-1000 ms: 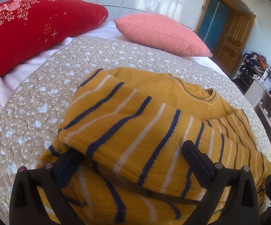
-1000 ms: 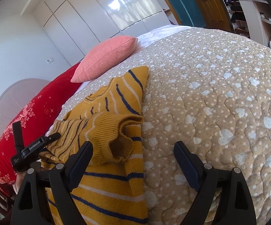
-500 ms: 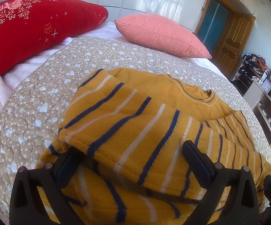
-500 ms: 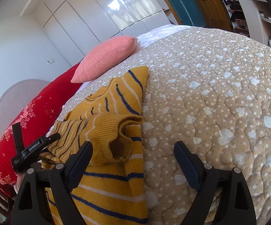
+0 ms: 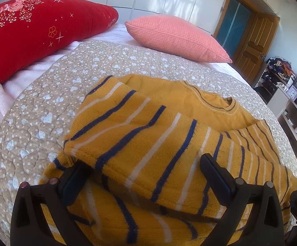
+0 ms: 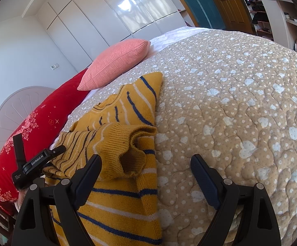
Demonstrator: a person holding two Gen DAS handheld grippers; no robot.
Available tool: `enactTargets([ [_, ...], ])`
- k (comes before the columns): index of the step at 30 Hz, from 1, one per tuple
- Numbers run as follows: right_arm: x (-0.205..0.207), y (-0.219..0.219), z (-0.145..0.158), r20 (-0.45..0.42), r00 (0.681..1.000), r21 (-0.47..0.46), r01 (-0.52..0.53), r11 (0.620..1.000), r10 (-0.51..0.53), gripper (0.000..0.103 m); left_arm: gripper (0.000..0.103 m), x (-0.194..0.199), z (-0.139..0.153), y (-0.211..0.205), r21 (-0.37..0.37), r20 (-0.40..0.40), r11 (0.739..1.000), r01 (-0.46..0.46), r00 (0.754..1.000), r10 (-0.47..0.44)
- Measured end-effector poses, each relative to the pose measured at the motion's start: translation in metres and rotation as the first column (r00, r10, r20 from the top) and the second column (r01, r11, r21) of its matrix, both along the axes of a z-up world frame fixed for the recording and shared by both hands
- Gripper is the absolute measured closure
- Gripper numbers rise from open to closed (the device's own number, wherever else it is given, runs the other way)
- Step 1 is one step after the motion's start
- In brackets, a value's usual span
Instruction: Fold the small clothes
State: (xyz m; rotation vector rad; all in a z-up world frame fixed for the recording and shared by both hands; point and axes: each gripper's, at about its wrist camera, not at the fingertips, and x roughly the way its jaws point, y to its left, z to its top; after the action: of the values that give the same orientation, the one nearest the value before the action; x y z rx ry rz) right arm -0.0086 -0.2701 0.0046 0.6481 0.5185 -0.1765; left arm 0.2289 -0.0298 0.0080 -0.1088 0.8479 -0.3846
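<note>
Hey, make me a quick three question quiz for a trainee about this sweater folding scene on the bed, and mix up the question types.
1. True or false: the right tongs are clamped on the sleeve cuff.
2. Which pillow lies nearer the wooden door? A) red pillow B) pink pillow C) neither
3. Fill in: the yellow striped sweater lies on a beige ______ with a white heart print.

Key:
1. False. Both pairs of tongs stand open; the cuff lies loose by the right pair's left finger.
2. B
3. quilt
</note>
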Motion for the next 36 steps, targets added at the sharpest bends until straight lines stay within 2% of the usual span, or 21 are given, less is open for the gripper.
enactTargets([
  [36,0.0002,0.0022,-0.0001,0.026,1.0,0.022,-0.008,1.0,0.007,0.009,0.0,0.001,-0.0017,-0.0011,0.017,0.002,1.0,0.005,1.0,-0.005],
])
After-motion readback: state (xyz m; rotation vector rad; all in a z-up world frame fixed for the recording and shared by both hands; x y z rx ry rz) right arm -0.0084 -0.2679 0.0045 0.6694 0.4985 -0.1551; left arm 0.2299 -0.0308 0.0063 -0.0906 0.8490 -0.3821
